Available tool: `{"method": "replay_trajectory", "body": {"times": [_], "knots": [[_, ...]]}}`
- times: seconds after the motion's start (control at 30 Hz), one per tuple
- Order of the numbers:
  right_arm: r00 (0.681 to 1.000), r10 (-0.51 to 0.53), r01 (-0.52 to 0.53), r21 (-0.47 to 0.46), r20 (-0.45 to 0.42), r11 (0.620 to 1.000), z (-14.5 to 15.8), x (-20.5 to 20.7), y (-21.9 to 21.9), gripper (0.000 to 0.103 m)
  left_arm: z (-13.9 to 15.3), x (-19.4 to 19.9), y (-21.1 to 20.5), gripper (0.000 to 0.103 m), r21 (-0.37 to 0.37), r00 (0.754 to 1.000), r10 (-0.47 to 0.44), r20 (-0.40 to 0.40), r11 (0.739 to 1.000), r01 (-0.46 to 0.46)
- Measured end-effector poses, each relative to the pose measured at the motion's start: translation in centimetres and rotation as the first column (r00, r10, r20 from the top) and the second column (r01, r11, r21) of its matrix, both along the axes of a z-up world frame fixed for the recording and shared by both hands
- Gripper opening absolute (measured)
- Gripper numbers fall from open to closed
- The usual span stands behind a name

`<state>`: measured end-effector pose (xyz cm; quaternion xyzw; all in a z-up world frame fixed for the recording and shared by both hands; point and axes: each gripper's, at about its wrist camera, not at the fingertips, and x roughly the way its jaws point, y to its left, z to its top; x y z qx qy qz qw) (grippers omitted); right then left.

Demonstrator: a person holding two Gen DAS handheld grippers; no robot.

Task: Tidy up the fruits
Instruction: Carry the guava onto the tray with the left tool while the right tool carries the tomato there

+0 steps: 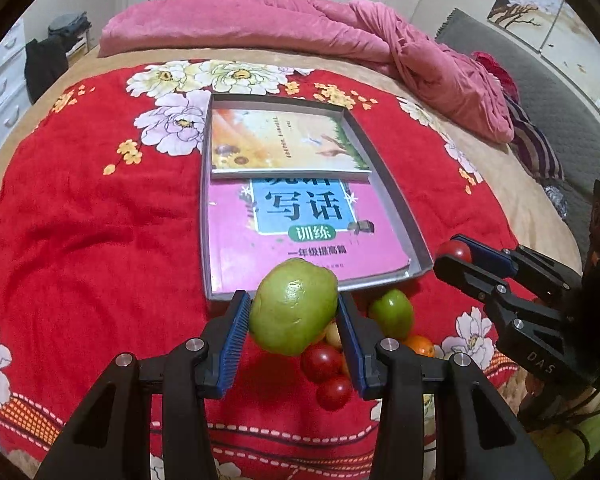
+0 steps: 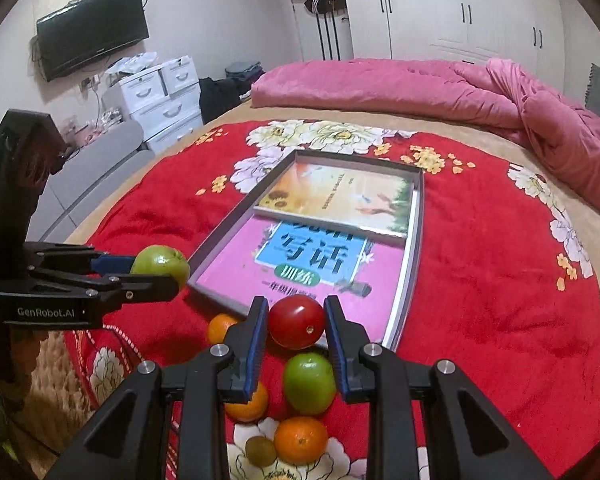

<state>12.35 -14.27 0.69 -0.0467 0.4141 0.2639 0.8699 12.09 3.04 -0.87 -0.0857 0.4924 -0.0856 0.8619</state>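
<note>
A green guava (image 1: 294,306) sits clamped between the blue pads of the left tool (image 1: 294,312), lifted just short of the tray (image 1: 396,196) ahead of it. A red tomato (image 2: 297,321) is pinched the same way in the right tool (image 2: 296,326), hanging over the tray's near edge. Both tools are closed on round, smooth fruit, each gripped only at its widest part.

That grip looks like the main risk: either fruit could roll out of the pads if a wrist tilts, and the guava, the bulkier of the two, bulges well beyond its pads. Directly below the tools lies the rest of the pile on the red blanket (image 1: 80,220): a green apple (image 2: 309,384), oranges (image 2: 301,440), small tomatoes (image 1: 321,362) and a pale fruit too hidden to name. A dropped piece would likely strike these and scatter them across the soft, uneven bed.

Inside the tray, ahead of both tools, two books (image 1: 300,224) cover the floor, one overlapping the other. Fruit set on those slick covers may roll toward the low rim. The tools also hang near each other, the right one off the left's right side, so a collision seems possible if both move in together.
</note>
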Motion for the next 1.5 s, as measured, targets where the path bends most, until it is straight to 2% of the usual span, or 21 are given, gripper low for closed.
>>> {"method": "replay_trajectory", "body": {"times": [0.53,0.9,1.5], "knots": [[0.999,-0.043,0.043,0.001,0.016,0.999,0.0,2.9,-0.1,0.029,-0.5,3.7,-0.6,0.045,0.008,1.0,0.03,-0.008,1.0,-0.03],[0.998,-0.06,0.06,-0.014,0.004,0.998,-1.1,3.6,-0.4,0.029,-2.6,5.4,-1.5,0.045,0.037,0.999,0.029,-0.032,0.999,-0.028],[0.996,-0.085,0.084,-0.038,-0.032,0.996,-3.1,4.3,-0.9,0.029,-6.2,6.0,-1.6,0.045,0.098,0.996,0.032,-0.084,0.995,-0.023]]}}
